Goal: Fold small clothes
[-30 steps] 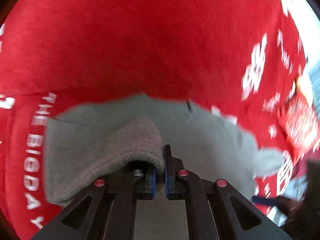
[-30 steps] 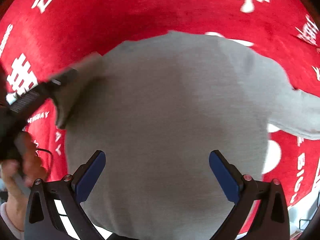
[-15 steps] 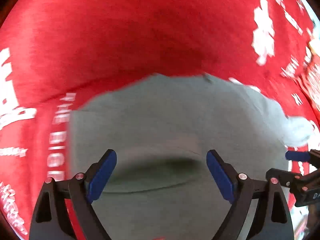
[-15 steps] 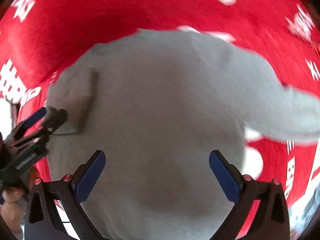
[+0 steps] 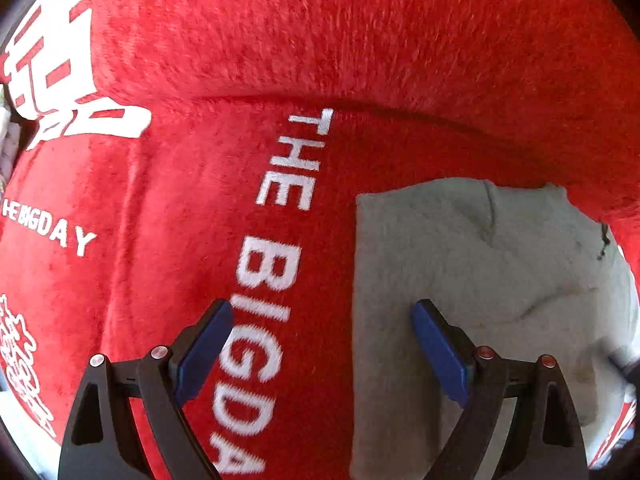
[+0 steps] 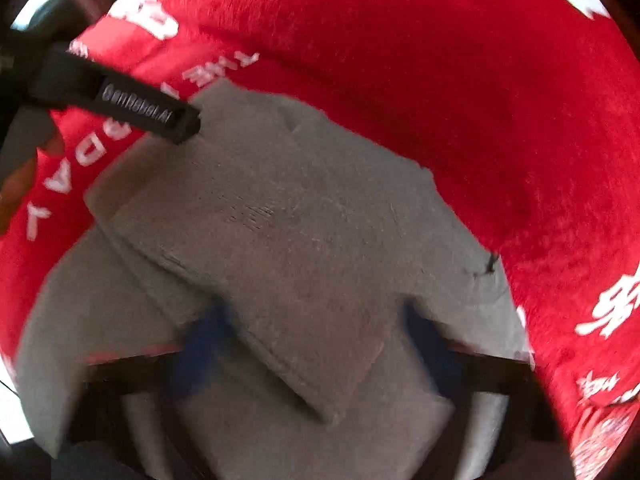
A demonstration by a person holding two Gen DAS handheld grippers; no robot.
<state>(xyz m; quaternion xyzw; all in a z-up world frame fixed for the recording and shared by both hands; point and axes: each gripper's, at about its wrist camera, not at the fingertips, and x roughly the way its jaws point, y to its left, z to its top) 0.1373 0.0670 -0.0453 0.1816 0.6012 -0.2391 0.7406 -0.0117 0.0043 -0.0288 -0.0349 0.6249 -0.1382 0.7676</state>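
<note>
A small grey fleece garment (image 5: 492, 280) lies on a red blanket, with a sleeve folded across its body in the right wrist view (image 6: 280, 248). My left gripper (image 5: 320, 352) is open and empty, straddling the garment's left edge just above the blanket. My right gripper (image 6: 316, 352) is open, blurred by motion, with the folded sleeve end between its blue pads; whether they touch it I cannot tell. The left gripper's black finger (image 6: 120, 104) shows in the right wrist view at the garment's upper left corner.
The red plush blanket (image 5: 280, 60) with white lettering covers the whole surface and rises in a fold behind the garment. A hand (image 6: 16, 184) shows at the left edge of the right wrist view.
My left gripper let go of the sleeve, opened, and moved left to the garment's edge. My right gripper dropped closer over the folded sleeve.
</note>
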